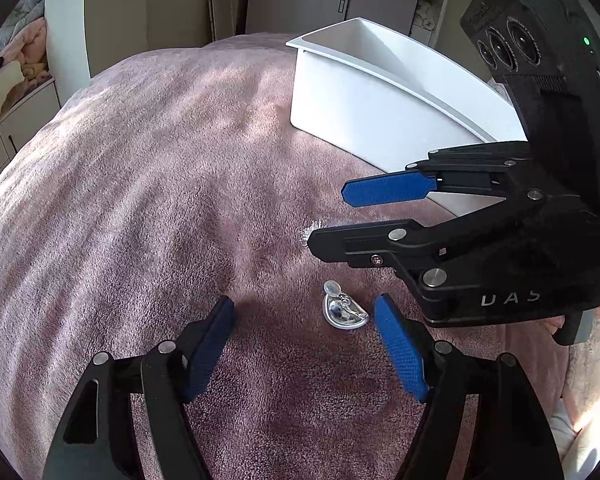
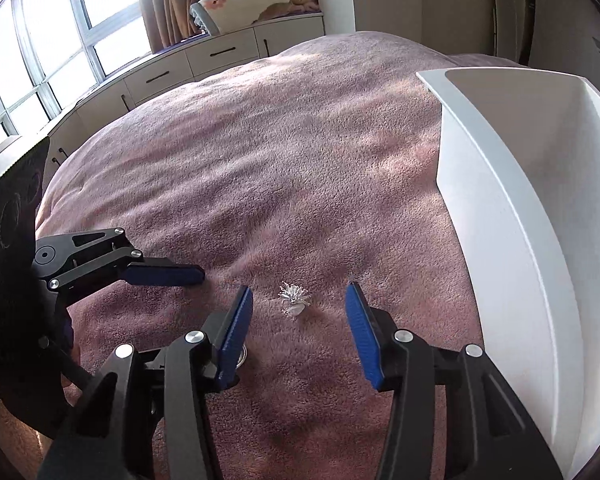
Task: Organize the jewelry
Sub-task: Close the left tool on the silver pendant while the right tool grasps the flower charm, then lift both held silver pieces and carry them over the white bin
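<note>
- the left gripper [image 1: 304, 316] is hovering low over the pink plush blanket [image 1: 148, 184] with its blue pads spread wide apart, holding nothing.
- a small clear packet with an earring-like piece inside [image 1: 345, 312] is lying on the blanket between those pads, nearer the right-hand one; what the jewel is exactly is too small to tell.
- the right gripper [image 2: 299, 310] is also standing open and empty, its pads flanking a spiky silver brooch-like ornament [image 2: 294, 299] that is sitting on the blanket between them.
- the white plastic bin [image 2: 512, 216] is standing just beside the right gripper on its right, open at the top; its floor is not showing, so whether anything is inside cannot be told.
- judging from the layout, the step in hand is the pickup, each piece to be lifted and dropped into the bin.
- to do it well, the right gripper should be lowering until the pad tips are pressing slightly into the pile, then closing slowly on the ornament's solid base, not its fine spikes, which would likely bend or snag.
- the packet looks slick and flat; centering it and pinching across its raised rim should keep it from sliding away.
- the two grippers are sitting near each other, so moving one at a time is probably safer.
</note>
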`<action>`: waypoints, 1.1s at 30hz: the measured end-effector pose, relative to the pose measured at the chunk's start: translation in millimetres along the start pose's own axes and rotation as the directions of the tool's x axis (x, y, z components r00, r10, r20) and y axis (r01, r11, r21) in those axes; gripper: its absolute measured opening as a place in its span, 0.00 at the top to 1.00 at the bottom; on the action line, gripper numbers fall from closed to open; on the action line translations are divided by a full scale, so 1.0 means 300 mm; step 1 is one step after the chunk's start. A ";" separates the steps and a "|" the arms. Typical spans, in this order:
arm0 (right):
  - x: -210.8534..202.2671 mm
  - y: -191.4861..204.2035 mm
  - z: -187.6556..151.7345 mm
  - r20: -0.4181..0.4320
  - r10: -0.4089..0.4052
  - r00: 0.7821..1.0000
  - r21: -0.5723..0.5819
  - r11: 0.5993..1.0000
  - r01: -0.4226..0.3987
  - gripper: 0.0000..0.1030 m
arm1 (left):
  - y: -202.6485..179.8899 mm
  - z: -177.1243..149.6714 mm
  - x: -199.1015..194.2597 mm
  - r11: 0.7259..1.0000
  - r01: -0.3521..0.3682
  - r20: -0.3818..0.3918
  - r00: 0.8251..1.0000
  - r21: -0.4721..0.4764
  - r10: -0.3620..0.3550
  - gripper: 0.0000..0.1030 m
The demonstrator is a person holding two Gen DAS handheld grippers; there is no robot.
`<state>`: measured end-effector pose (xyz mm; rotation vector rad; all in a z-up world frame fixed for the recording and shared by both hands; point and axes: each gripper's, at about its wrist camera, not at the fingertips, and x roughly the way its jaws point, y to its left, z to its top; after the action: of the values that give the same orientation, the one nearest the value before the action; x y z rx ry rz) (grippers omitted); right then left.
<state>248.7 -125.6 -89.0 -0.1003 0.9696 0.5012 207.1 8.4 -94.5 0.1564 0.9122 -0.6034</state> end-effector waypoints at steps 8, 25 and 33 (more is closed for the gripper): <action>0.065 -0.012 -0.007 -0.037 0.002 0.999 0.009 1.000 -0.001 0.72 | -0.007 -0.005 0.016 1.000 0.007 0.014 1.000 0.023 -0.008 0.41; 0.057 -0.019 -0.021 -0.008 -0.038 0.999 0.010 0.999 0.038 0.82 | 0.009 -0.008 0.018 0.999 -0.038 0.023 0.999 0.022 0.037 0.70; 0.045 -0.033 -0.028 -0.006 -0.044 0.999 0.020 0.999 0.044 0.82 | 0.018 -0.001 0.034 1.000 -0.015 0.040 0.999 0.005 0.015 0.77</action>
<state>252.8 -132.1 -106.0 -0.1046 0.9756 0.4506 214.5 8.6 -103.3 0.1554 0.8697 -0.5936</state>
